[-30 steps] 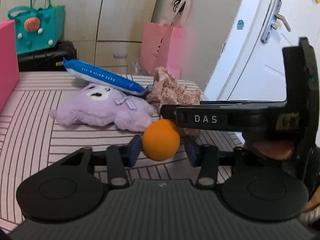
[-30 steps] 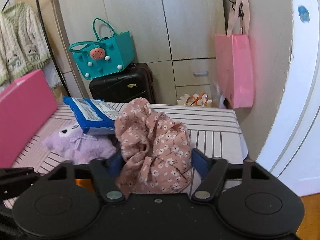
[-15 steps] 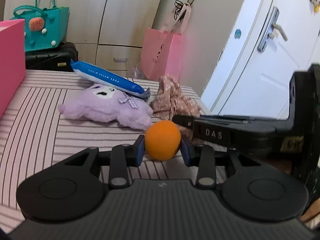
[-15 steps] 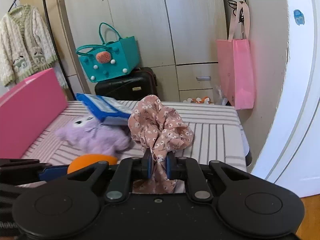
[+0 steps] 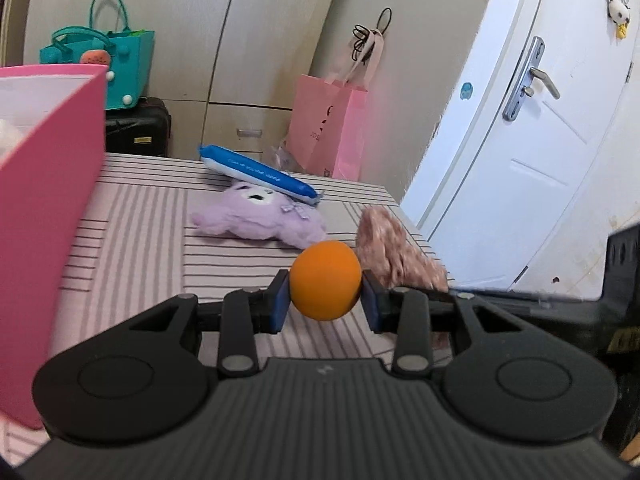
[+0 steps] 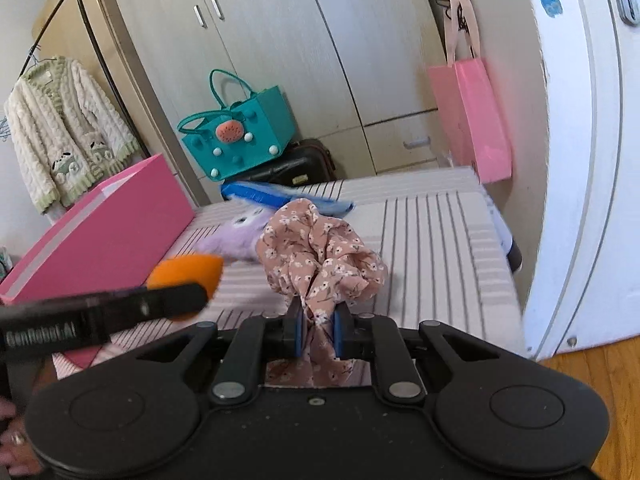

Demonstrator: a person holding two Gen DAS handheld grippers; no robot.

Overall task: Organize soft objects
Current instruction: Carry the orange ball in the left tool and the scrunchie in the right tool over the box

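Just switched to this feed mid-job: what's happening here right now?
A person is tidying soft things off a striped bed. The left tool grips an orange ball; the right tool is pinched on a floral fabric piece. A purple plush and a blue pack lie beyond, a pink box at left.

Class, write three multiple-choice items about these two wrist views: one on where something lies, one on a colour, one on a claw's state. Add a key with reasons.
1. The blue wipes packet lies:
A. on the purple plush toy
B. inside the pink box
C. on the floor

2. The ball in the left claw is:
A. green
B. orange
C. white

3. The right claw is:
A. open and empty
B. shut on the floral cloth
C. shut on the ball

Key: 1 A, the packet rests across the toy's head. 2 B, orange between the blue pads. 3 B, cloth is pinched between its pads.
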